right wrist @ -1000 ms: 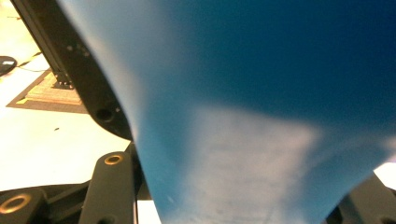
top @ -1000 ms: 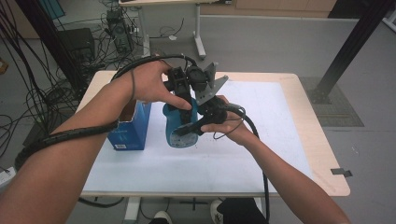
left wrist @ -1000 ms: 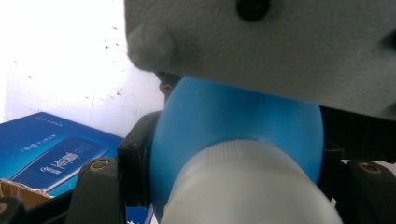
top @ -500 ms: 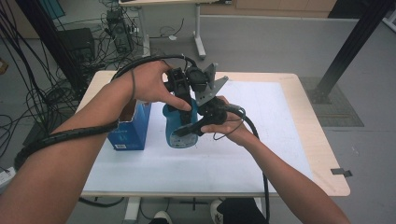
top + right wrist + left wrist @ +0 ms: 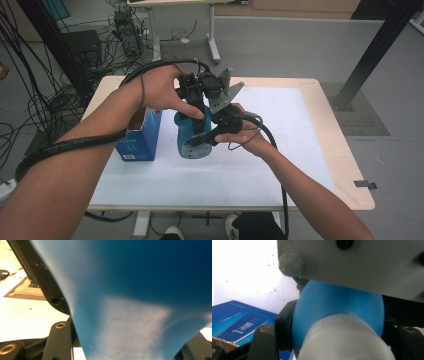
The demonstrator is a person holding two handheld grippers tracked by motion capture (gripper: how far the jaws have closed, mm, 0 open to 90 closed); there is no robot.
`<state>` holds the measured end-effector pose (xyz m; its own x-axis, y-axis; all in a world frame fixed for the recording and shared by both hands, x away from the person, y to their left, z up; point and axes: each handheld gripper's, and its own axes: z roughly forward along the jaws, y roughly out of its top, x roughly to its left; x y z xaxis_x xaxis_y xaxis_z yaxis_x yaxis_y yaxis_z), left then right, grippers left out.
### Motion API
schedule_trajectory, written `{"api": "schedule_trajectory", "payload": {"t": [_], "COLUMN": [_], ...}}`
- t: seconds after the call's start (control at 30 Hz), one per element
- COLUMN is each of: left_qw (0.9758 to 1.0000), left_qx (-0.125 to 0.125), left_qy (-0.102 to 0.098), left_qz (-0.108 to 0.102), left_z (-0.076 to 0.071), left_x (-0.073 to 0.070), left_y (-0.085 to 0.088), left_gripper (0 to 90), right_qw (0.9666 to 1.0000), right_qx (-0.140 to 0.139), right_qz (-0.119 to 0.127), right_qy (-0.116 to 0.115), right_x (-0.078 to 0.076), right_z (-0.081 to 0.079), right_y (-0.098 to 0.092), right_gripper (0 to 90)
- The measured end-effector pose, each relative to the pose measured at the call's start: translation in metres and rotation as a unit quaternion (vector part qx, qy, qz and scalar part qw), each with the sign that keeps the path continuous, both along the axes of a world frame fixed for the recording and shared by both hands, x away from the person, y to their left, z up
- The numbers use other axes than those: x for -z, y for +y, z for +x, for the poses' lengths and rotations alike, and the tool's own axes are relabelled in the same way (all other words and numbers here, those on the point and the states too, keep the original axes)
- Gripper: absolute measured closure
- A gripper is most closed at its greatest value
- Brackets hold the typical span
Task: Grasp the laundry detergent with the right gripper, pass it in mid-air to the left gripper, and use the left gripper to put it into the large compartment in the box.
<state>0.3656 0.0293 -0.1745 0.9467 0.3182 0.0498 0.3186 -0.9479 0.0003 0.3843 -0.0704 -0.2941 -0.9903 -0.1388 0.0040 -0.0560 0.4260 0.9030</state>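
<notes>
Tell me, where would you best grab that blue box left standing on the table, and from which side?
Probably from above. The blue box stands upright with its top flaps open, so one jaw could slip inside and the other outside a side wall. Its left side is free; on its right the blue bottle stands close, clamped by the left gripper and the right gripper, crowding that side.

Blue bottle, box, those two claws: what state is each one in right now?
Blue bottle: upright on the table, white cap on.
Blue box: standing beside the bottle, top open.
Left gripper: shut on the bottle's cap end.
Right gripper: shut on the bottle's body.
</notes>
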Motion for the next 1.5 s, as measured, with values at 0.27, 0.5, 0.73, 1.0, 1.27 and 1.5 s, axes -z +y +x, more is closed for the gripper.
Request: {"api": "schedule_trajectory", "payload": {"t": [0.27, 0.5, 0.73, 1.0, 1.27, 1.5], "left_qw": [1.0, 1.0, 1.0, 1.0, 1.0, 1.0], "left_qx": [-0.001, 0.0, -0.002, -0.003, -0.004, -0.004], "left_qy": [0.0, -0.001, -0.002, -0.002, -0.002, 0.001], "left_qz": [-0.001, 0.002, -0.002, -0.005, -0.006, -0.008], "left_z": [0.0003, 0.0003, 0.0001, -0.0004, -0.0006, 0.0001], "left_x": [-0.0002, -0.0019, -0.0014, -0.0024, -0.0028, -0.0023], "left_y": [0.0001, -0.0003, 0.0002, 0.0005, 0.0006, 0.0017], "left_gripper": [36.4, 36.4, 36.4, 36.3, 36.3, 36.4], "right_qw": [1.0, 1.0, 1.0, 1.0, 1.0, 1.0], "right_qx": [0.0, 0.001, 0.001, 0.002, 0.001, 0.0], "right_qz": [0.001, 0.003, 0.004, 0.006, 0.006, 0.005], "right_qy": [0.001, 0.001, 0.0, 0.001, 0.001, 0.003], "right_x": [0.0002, -0.0006, -0.0004, -0.0012, -0.0015, -0.0012], "right_z": [0.0006, 0.0005, 0.0008, 0.0003, -0.0001, 0.0001], "right_y": [0.0001, -0.0004, -0.0007, -0.0014, -0.0017, -0.0014], "right_gripper": [43.5, 43.5, 43.5, 43.4, 43.4, 43.4]}}
